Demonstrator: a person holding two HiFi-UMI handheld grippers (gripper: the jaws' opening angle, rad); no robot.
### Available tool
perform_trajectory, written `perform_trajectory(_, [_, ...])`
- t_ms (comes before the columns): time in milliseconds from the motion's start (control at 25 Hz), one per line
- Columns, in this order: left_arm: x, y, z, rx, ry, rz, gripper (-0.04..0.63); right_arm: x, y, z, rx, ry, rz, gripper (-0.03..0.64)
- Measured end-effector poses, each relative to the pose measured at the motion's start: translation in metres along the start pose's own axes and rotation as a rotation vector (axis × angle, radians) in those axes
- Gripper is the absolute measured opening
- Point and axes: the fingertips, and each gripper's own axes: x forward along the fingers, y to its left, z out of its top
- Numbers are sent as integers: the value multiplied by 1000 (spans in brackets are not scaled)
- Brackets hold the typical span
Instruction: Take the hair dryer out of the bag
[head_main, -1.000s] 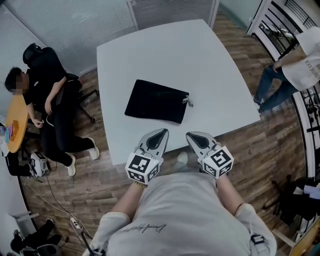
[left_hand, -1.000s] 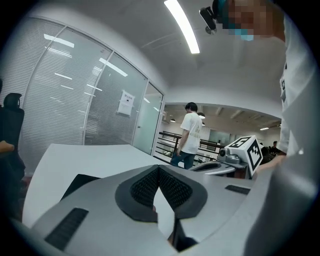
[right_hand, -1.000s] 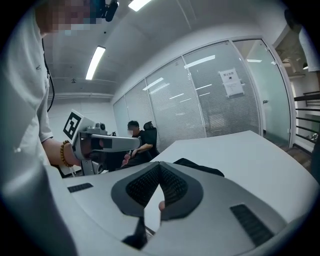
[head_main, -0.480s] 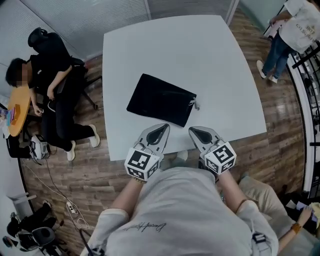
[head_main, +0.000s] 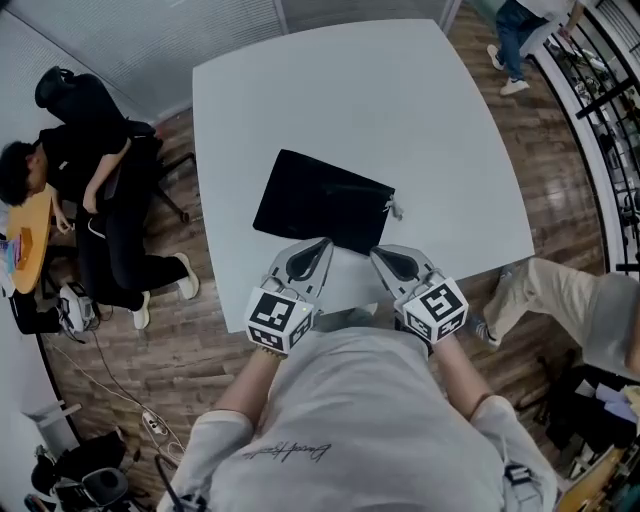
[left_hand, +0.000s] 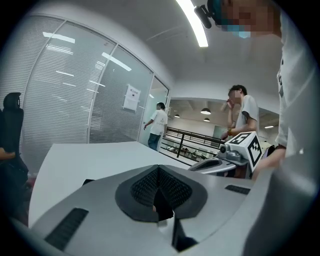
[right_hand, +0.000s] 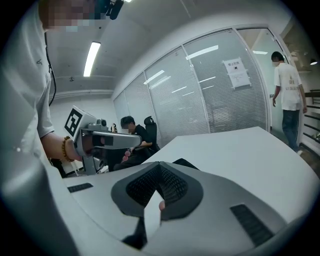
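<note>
The bag (head_main: 322, 212) is a flat black pouch of soft cloth, roughly rectangular. It lies slightly askew on the white table (head_main: 420, 130), in the half nearer the person holding the grippers. A pale drawstring end (head_main: 394, 208) sticks out at its right edge. The cloth hides whatever is inside, so no hair dryer shows.

The left gripper (head_main: 320, 245) points at the bag's near edge, with its tip right at the black cloth. Whether it touches cannot be told. The right gripper (head_main: 381, 256) sits just beside it, its tip over bare table close to the bag's near right corner. Both pairs of jaws are pressed together with nothing between them.

Nothing else lies on the table, and nothing stands between the grippers and the bag.

Left of the table, a person in black (head_main: 105, 195) sits on an office chair beside a small round wooden table (head_main: 27, 240). Cables (head_main: 105, 390) trail over the wooden floor (head_main: 215, 370) below. To the right, someone's light-trousered leg (head_main: 545, 288) reaches in. Another person (head_main: 520, 28) stands at the top right near a dark railing (head_main: 600, 95). Glass walls with blinds (head_main: 150, 40) close off the far side.
</note>
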Motion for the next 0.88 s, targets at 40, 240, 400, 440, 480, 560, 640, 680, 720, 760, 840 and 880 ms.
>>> perform_trajectory(40, [1, 1, 1, 8, 3, -7, 11, 0, -1, 0, 1, 3, -7, 25])
perform_trajectory(240, [9, 5, -2, 57, 20, -44, 12, 2, -11, -5, 12, 15, -33, 23])
perform_trajectory(400, [17, 9, -8, 67, 37, -67, 11, 0, -25, -13, 21, 41, -72, 23])
perform_trajectory(440, [20, 11, -11, 69, 43, -72, 12, -1, -29, -15, 23, 45, -82, 23])
perform_trajectory(480, [22, 13, -13, 70, 51, -80, 12, -1, -33, -16, 25, 49, -90, 24])
perform_trajectory(560, [26, 14, -19, 78, 71, -100, 12, 0, -40, -19, 19, 66, -99, 23])
perform_trajectory(640, [30, 16, -27, 100, 99, -115, 12, 2, -45, -25, 6, 88, -102, 23])
perform_trajectory(680, [33, 18, -31, 112, 113, -119, 12, 4, -48, -28, 0, 100, -104, 23])
perform_trajectory(720, [35, 20, -35, 121, 125, -124, 13, 5, -52, -32, -4, 112, -107, 23])
perform_trajectory(760, [38, 22, -39, 127, 136, -130, 13, 6, -56, -37, -7, 127, -112, 24])
perform_trajectory(840, [43, 25, -47, 133, 159, -145, 14, 7, -63, -48, -2, 160, -121, 25])
perform_trajectory(880, [46, 26, -52, 138, 171, -152, 14, 7, -67, -54, 1, 178, -125, 23])
